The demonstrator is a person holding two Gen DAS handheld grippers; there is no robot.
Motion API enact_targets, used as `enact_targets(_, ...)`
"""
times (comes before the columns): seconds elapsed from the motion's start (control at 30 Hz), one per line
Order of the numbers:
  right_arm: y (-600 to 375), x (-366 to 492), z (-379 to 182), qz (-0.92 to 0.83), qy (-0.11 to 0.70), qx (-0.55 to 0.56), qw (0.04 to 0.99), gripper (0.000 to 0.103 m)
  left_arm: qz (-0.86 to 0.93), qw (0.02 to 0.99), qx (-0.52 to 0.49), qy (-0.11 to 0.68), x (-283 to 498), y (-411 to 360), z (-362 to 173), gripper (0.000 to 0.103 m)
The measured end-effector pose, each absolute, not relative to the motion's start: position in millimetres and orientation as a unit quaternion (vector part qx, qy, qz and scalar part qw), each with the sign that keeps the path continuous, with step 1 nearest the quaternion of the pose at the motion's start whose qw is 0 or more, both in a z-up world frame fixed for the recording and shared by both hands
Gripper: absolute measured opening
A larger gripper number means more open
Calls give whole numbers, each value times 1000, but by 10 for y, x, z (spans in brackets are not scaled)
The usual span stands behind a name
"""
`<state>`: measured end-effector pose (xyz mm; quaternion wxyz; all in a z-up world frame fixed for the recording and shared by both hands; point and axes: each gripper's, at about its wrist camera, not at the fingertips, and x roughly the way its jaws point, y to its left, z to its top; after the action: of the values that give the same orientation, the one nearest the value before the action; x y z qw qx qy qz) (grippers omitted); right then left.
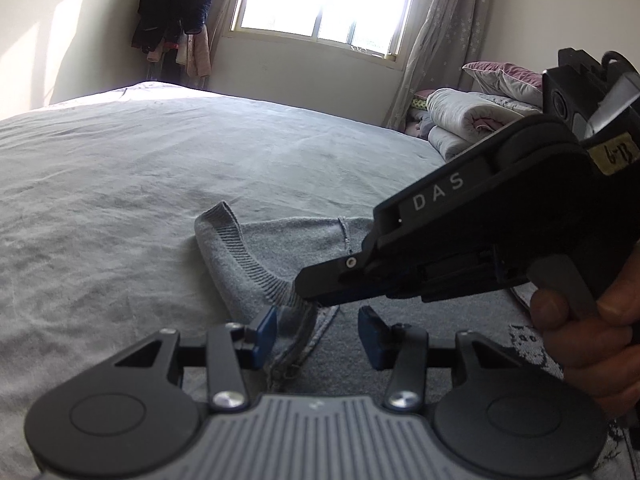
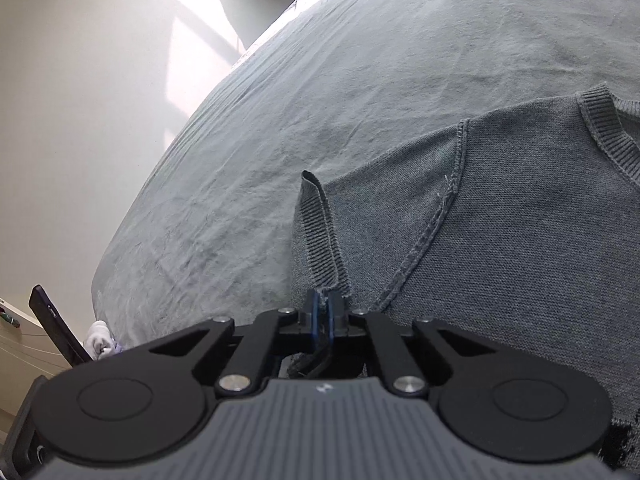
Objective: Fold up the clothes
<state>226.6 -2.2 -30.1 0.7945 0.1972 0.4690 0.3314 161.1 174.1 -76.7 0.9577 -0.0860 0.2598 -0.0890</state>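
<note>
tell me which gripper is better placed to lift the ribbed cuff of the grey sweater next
Right. The right gripper is already shut on the ribbed cuff; the left gripper is open, pads not pressing the grey sweater.

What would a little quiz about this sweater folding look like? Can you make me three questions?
1. True or false: the right gripper is pinching the ribbed cuff of the grey sweater.
2. The left gripper is: A) open, B) shut on a pillow, C) out of sight?
3. What does the sweater lie on?

Key: 1 true. 2 A; its blue pads stand apart, with cloth between them. 3 The bed, on its grey-blue sheet.
</note>
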Motion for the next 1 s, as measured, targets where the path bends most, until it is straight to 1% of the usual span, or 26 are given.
enact_targets(0.13,-21,2228,-204,354,466,200,786,5,-82,960,-93,250,1589,1754,-746,43)
enact_targets(0.17,-11,2222,-184,359,466,198,784,5,-80,960,-96,250,1593,1768,-745,30)
enact_targets(0.2,0,2216,-169,363,466,195,783,6,-79,959,-101,254,1602,1784,-747,22)
enact_targets(0.23,10,2222,-167,362,466,191,785,9,-77,957,-104,260,1614,1795,-751,12)
enact_targets(0.27,19,2240,-176,355,466,189,788,11,-74,956,-107,263,1617,1804,-760,8)
enact_targets(0.3,27,2257,-184,348,466,188,792,17,-71,955,-109,265,1619,1814,-767,8)
enact_targets(0.37,21,2311,-236,335,469,200,792,19,-67,955,-115,265,1614,1832,-758,7)
enact_targets(0.4,14,2339,-270,329,471,210,791,30,-64,955,-118,264,1610,1841,-751,7)
enact_targets(0.43,8,2360,-306,324,471,219,790,53,-62,955,-121,263,1606,1851,-745,7)
enact_targets(0.47,9,2379,-344,320,472,228,789,59,-60,954,-126,263,1608,1869,-742,7)
enact_targets(0.67,52,2515,-584,321,474,298,764,59,-55,951,-151,264,1614,1943,-721,6)
enact_targets(0.7,58,2549,-620,319,472,312,761,57,-56,951,-151,262,1612,1948,-718,6)
enact_targets(0.73,63,2588,-651,316,469,325,758,51,-57,952,-151,261,1607,1950,-713,6)
enact_targets(0.83,84,2714,-745,304,457,361,753,41,-61,952,-153,259,1608,1946,-695,6)
enact_targets(0.93,130,2824,-809,294,445,378,757,34,-66,951,-156,258,1603,1936,-695,6)
enact_targets(1.0,169,2882,-834,291,441,381,759,31,-67,951,-155,259,1607,1927,-697,6)
